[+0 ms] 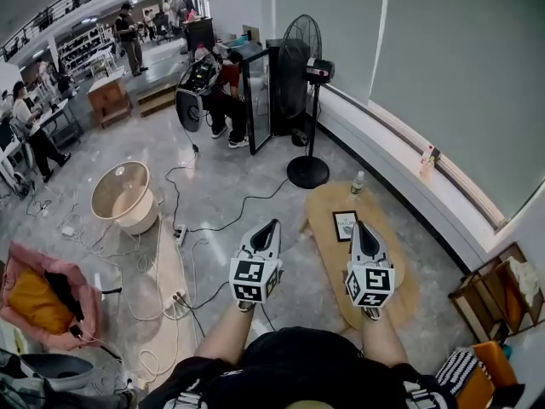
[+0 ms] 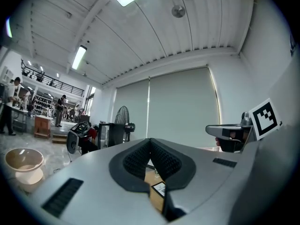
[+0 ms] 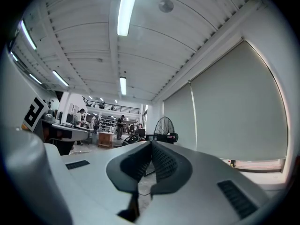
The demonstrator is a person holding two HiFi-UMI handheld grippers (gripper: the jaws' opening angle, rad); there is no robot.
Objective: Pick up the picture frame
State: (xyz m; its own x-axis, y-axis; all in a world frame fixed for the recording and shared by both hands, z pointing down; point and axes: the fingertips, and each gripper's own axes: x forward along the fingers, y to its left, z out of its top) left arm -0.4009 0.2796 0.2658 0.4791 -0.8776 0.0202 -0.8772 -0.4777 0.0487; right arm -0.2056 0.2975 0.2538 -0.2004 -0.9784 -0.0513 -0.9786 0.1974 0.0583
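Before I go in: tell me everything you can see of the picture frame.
The picture frame is small and rectangular, with a dark border round a pale inside that bears print too small to read. It seems to lie flat near the middle of the oval wooden table, apart from the bottle at the far end. Nothing else appears to touch it.

A: What is the person wearing?
B: They're wearing a black top (image 1: 298, 366).
A: And the tools?
B: The left gripper (image 1: 273, 223) and right gripper (image 1: 358, 226) are showing pale grey shells and black ribbed pads (image 2: 135, 161), each carrying a white cube (image 1: 253, 279) printed with black square markers.
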